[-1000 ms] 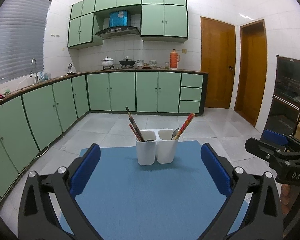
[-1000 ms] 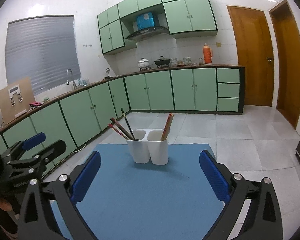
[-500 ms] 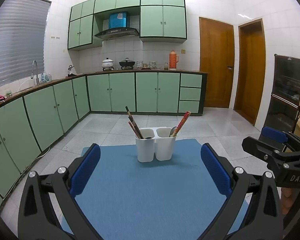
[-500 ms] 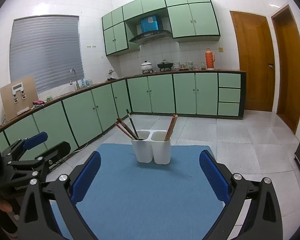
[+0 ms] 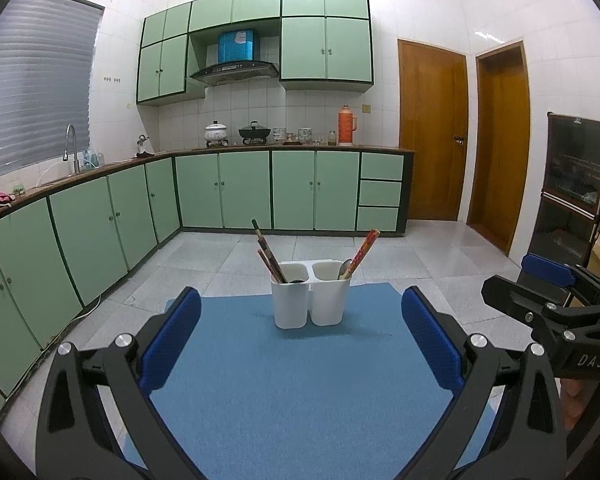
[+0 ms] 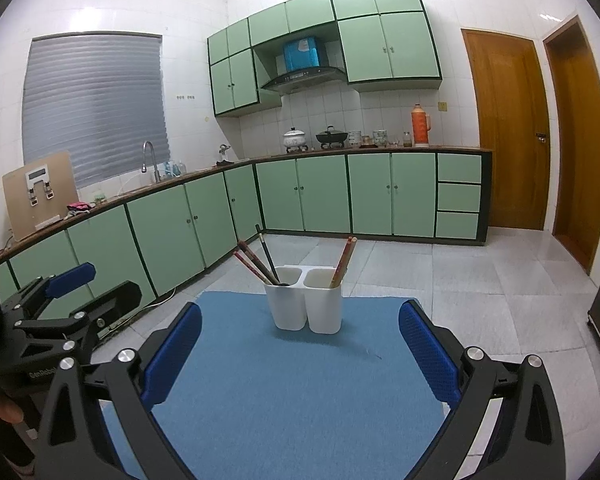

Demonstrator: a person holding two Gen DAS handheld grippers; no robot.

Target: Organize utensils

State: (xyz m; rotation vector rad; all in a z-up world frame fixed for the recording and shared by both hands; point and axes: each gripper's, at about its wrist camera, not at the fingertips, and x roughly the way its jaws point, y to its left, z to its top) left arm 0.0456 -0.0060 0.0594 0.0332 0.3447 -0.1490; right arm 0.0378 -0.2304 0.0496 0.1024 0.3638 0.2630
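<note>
Both the left gripper (image 5: 300,348) and right gripper (image 6: 298,350) have drawn back slightly, fingers spread and empty, from the white two-compartment plastic holder (image 5: 310,300) ahead on the blue mat (image 5: 300,392), its chopsticks (image 6: 342,262) and spoon already stowed, so the organizing looks finished.

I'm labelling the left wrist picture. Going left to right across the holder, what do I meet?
dark chopsticks → left compartment → right compartment → spoon → red chopsticks, all in the white holder on the blue mat.
</note>
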